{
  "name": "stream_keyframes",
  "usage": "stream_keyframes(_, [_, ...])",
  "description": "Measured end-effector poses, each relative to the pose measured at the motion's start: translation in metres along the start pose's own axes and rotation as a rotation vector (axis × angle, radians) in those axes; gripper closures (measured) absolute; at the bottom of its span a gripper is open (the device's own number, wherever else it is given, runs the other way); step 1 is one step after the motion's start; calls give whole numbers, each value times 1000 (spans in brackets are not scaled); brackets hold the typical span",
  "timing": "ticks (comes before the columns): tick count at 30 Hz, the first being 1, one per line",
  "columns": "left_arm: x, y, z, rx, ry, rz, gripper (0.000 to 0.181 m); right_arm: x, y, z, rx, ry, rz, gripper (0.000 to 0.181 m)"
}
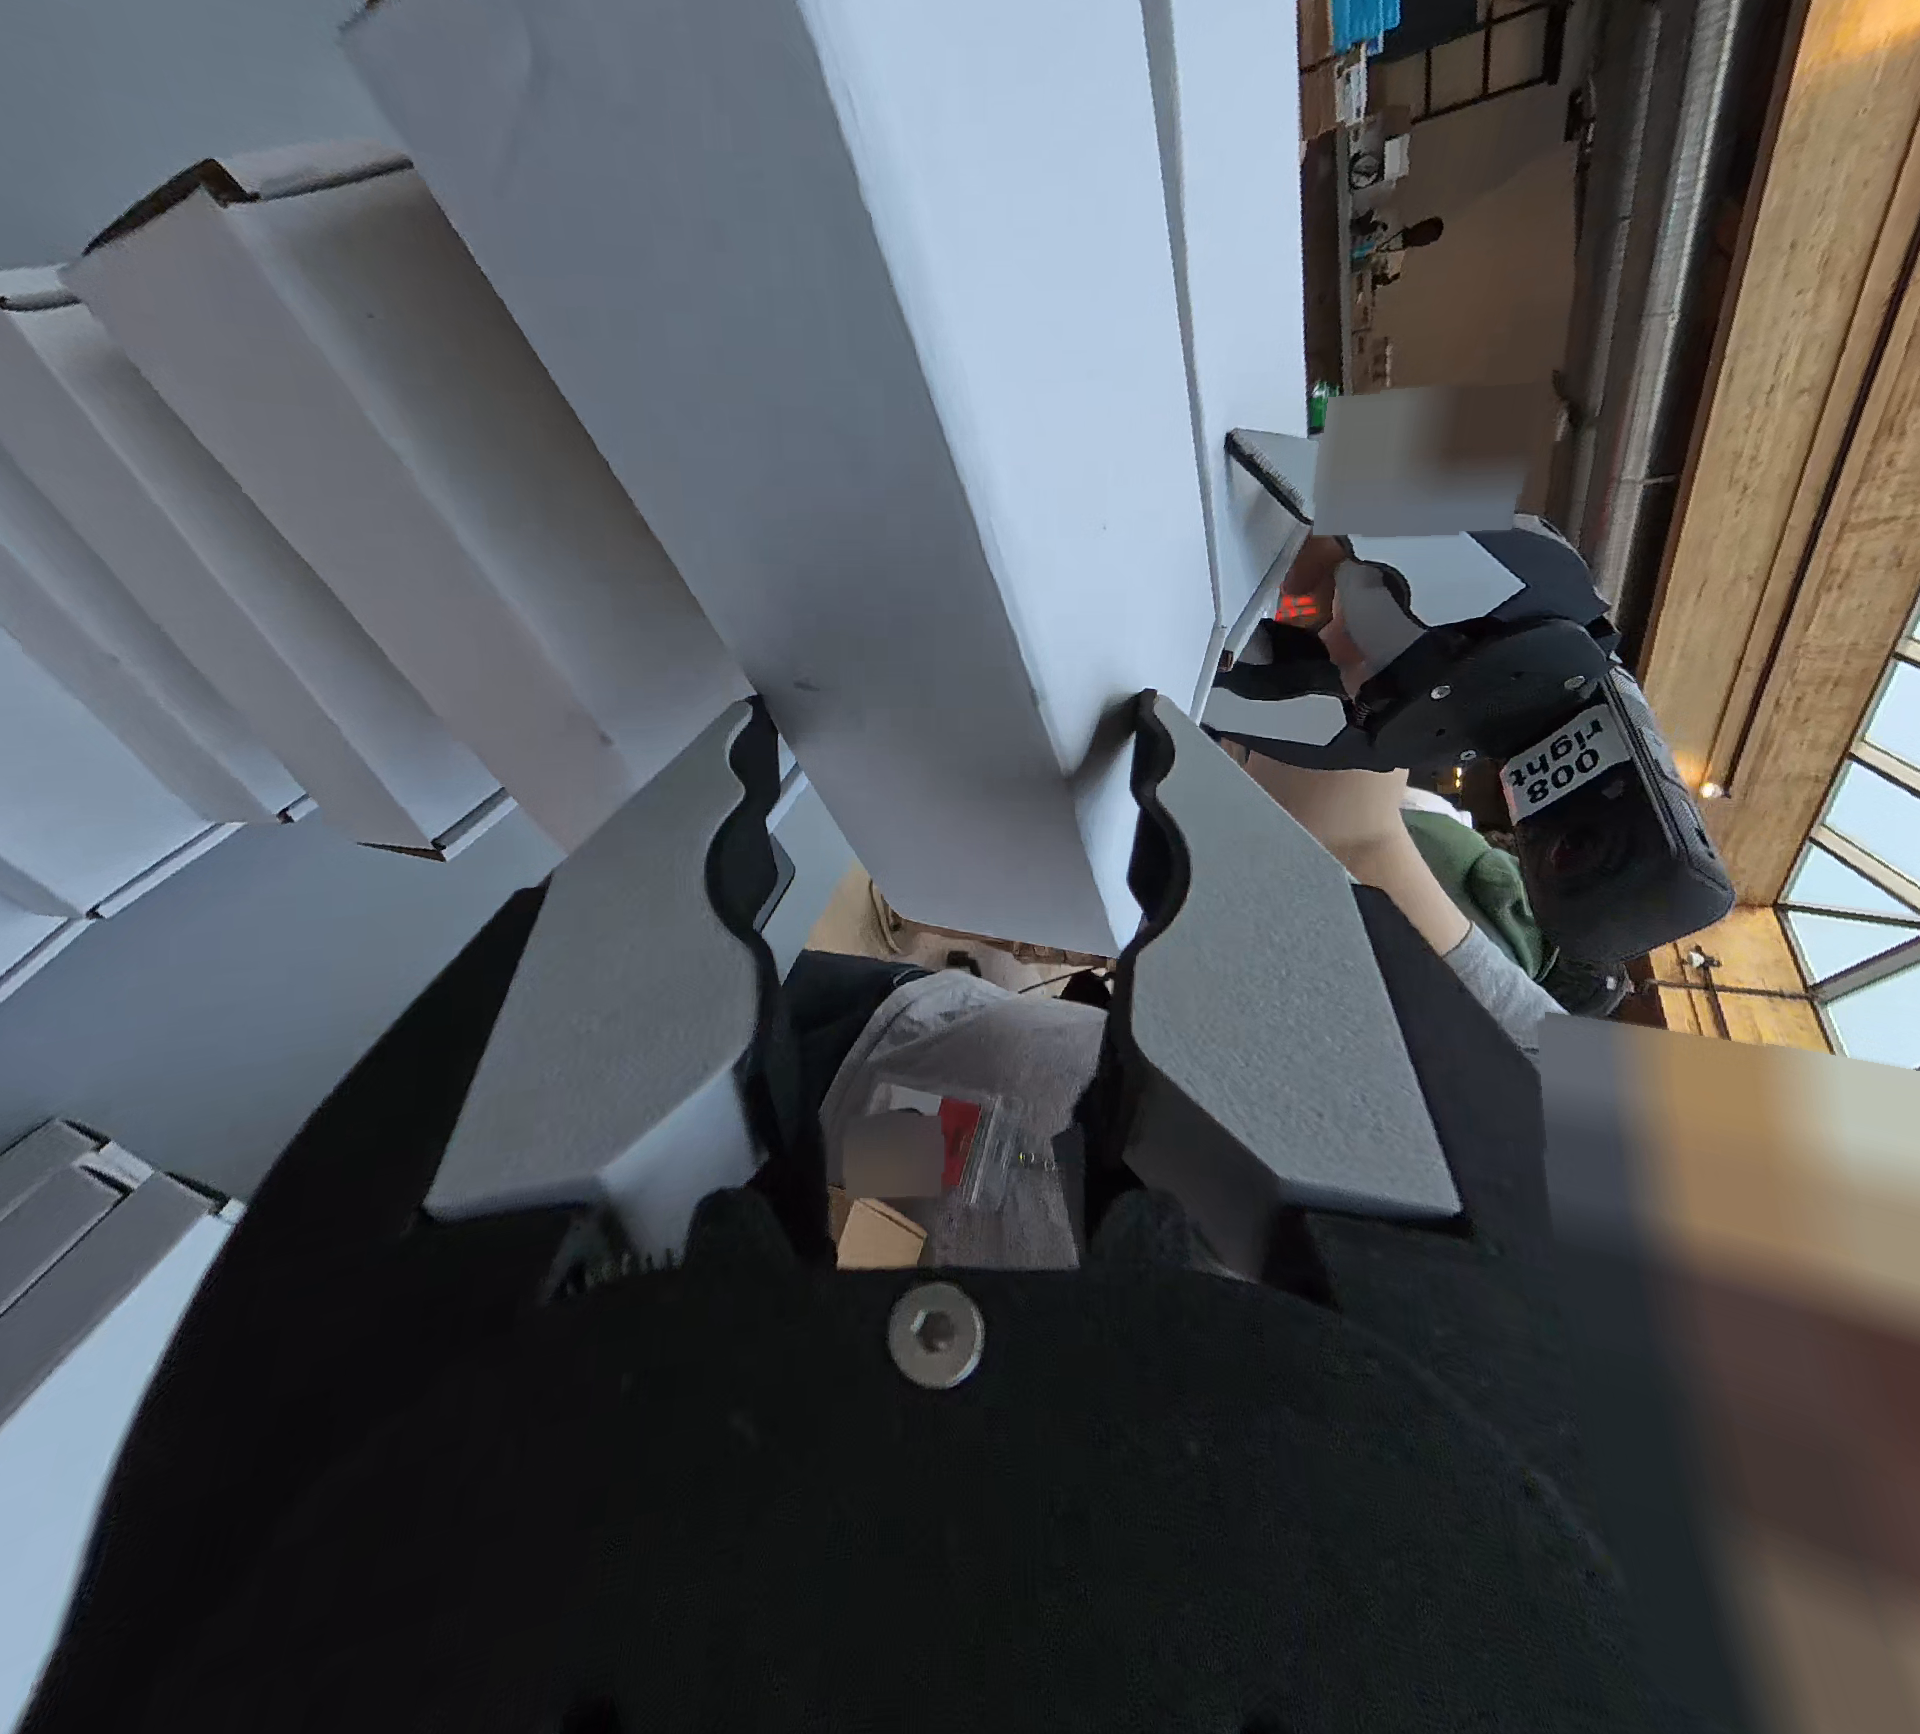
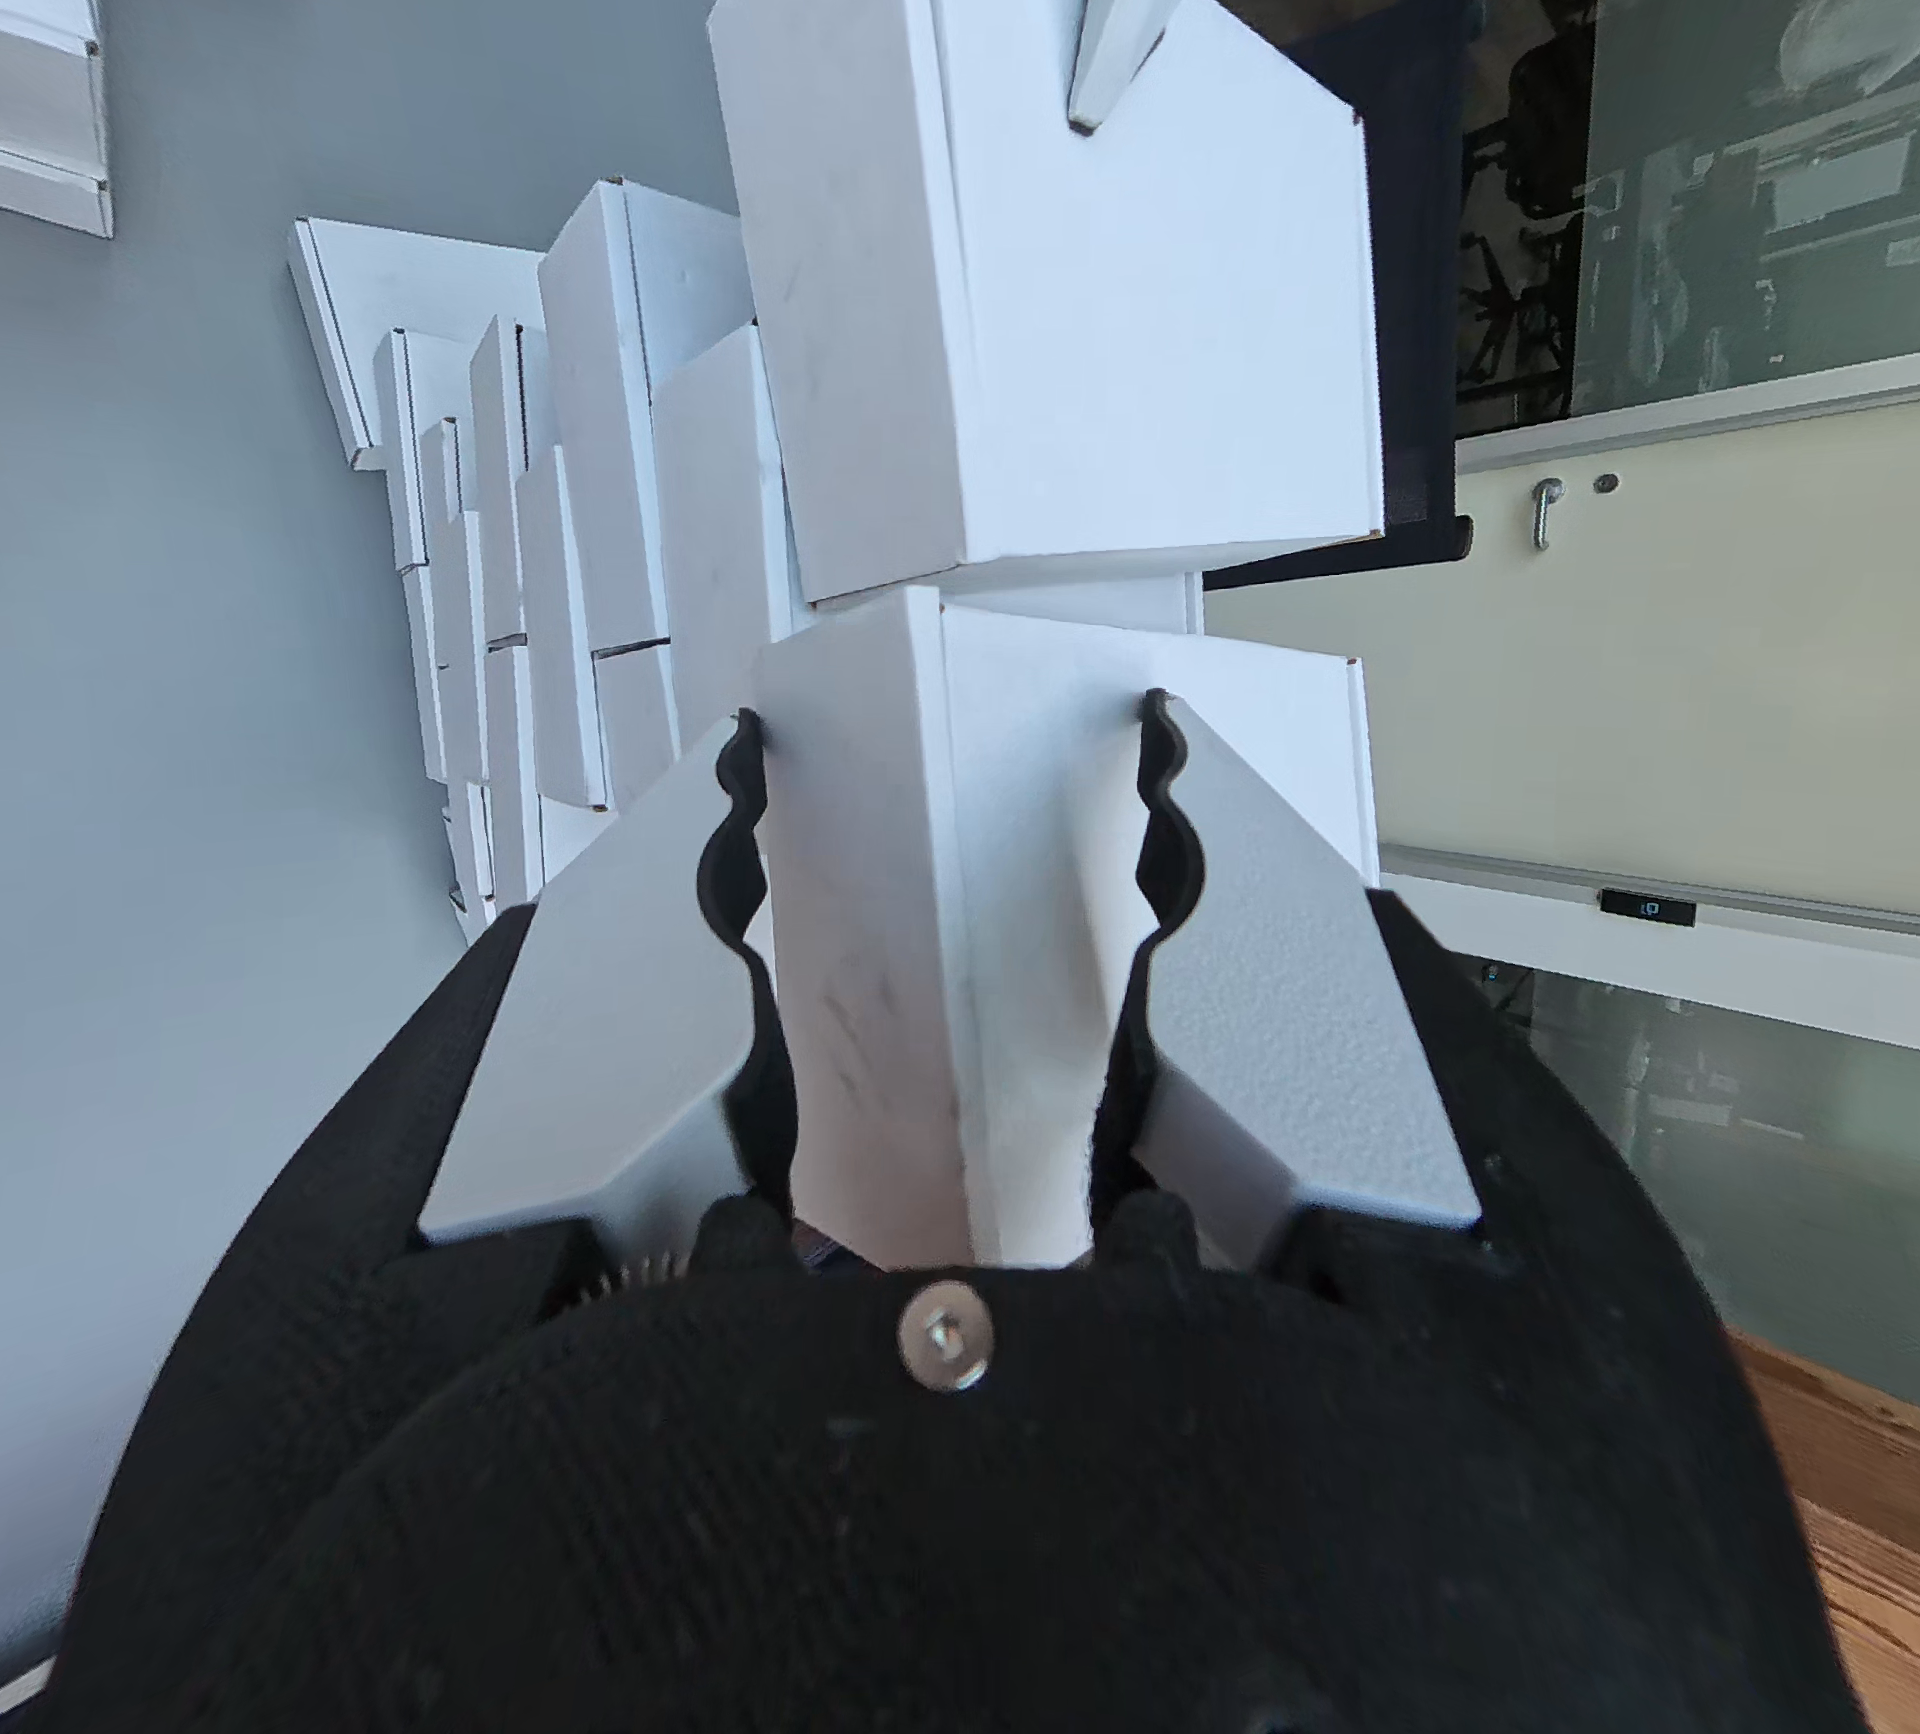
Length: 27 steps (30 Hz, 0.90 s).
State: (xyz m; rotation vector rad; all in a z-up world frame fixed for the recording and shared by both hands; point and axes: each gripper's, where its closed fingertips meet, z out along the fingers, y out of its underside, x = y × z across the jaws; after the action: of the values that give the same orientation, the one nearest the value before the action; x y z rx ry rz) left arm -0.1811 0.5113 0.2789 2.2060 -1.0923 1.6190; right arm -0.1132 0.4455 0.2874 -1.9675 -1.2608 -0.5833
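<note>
Clamped between the left gripper's (image 1: pixel 945 811) fingers is 1 end of a long white box (image 1: pixel 790 334). A second white box (image 2: pixel 935 905) is gripped by the right gripper (image 2: pixel 951 811); another carton (image 2: pixel 1070 313) stands just beyond, with more white boxes (image 2: pixel 582 541) farther off on the grey table (image 2: pixel 260 437).

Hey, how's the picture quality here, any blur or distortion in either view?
Left wrist view: strong fisheye bend, white box sharp, lower right corner smeared. Right wrist view: white box between the fingers crisp, evenly lit, background upper right motion-blurred.
</note>
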Motion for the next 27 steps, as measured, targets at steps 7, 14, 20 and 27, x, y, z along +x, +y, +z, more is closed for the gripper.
stream_keyframes(7, [2,1,3,-84,-26,16,113,-1,-4,1,46,-16,-65,110])
stream_keyframes(14, [3,3,2,-152,-19,37,113,0,-4,1,154,-8,-62,110])
stream_keyframes(20, [0,2,1,-192,-11,-7,114,2,-6,5,151,-11,-46,110])
stream_keyframes(27, [0,2,2,-248,-19,-4,114,3,-6,5,215,-22,12,110])
